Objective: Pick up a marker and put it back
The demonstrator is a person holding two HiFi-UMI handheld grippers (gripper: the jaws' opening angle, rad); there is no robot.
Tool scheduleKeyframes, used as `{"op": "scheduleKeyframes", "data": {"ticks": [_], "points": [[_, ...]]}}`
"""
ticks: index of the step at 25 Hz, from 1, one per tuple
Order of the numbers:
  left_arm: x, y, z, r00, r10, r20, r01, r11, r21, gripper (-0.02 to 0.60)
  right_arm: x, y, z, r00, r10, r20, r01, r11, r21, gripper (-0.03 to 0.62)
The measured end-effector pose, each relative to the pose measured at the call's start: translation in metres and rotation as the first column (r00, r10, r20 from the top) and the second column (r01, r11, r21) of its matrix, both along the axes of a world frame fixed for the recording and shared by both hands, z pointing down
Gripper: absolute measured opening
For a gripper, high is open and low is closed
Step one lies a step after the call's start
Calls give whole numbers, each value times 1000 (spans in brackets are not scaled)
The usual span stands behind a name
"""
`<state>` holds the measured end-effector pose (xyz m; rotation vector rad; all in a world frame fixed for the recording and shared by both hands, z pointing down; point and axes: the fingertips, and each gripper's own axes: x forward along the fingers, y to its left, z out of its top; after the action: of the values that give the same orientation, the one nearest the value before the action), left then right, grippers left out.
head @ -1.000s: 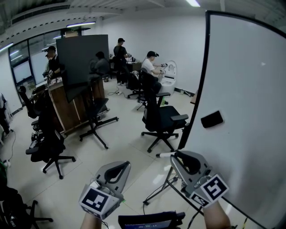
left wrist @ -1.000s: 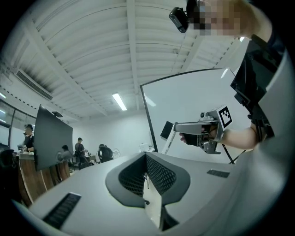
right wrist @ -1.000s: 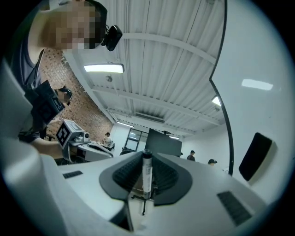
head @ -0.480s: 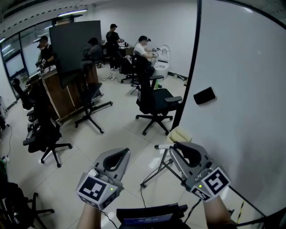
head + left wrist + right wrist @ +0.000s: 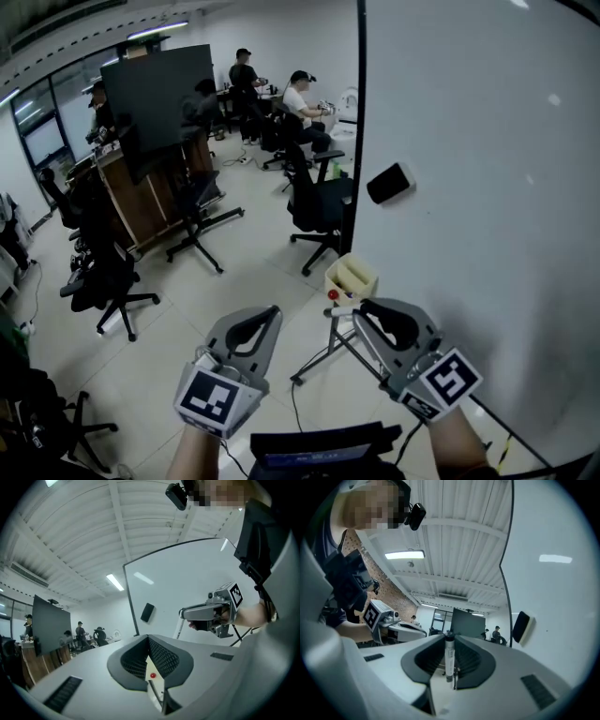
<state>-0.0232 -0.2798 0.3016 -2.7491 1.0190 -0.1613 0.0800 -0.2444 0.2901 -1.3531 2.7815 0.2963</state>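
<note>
Right tongs [image 5: 450,663] of mine grip a white marker [image 5: 449,653] near the whiteboard [image 5: 487,187]; my left tongs [image 5: 148,638] are closed and empty.

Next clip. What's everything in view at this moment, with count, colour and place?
whiteboard: one, white, black-edged, fills the right side
eraser: one, black, on the whiteboard
marker: one, white body, in the right gripper
tray: one, pale yellow, at the whiteboard's lower left
red item: one, small, at the tray's near edge; too small to identify
office chairs: several, black, across the floor
panel: one, dark, back left
counter: one, wooden, below the panel
people: at least four, background
left hand-held gripper: grey, jaws together, empty
right hand-held gripper: grey, shut on the marker
</note>
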Motion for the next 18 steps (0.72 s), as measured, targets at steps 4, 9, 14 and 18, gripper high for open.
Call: {"op": "scheduleKeyframes", "data": {"ticks": [4,9,14,18], "points": [[30,19,12,999,-37,0,37,999,-31,-5,34,20,6,999,-46,0,46,999,-14,78],[49,55,12,991,-134,20,135,989,-51,-5,61,43,4,990,-136,41,136,991,6,78],[47,91,18,973,-229,41,232,968,-93,-5,65,61,18,965,-251,75,256,965,-51,78],[40,106,18,957,-288,46,291,951,-106,-5,55,66,23,947,-313,73,317,947,-47,78]]}}
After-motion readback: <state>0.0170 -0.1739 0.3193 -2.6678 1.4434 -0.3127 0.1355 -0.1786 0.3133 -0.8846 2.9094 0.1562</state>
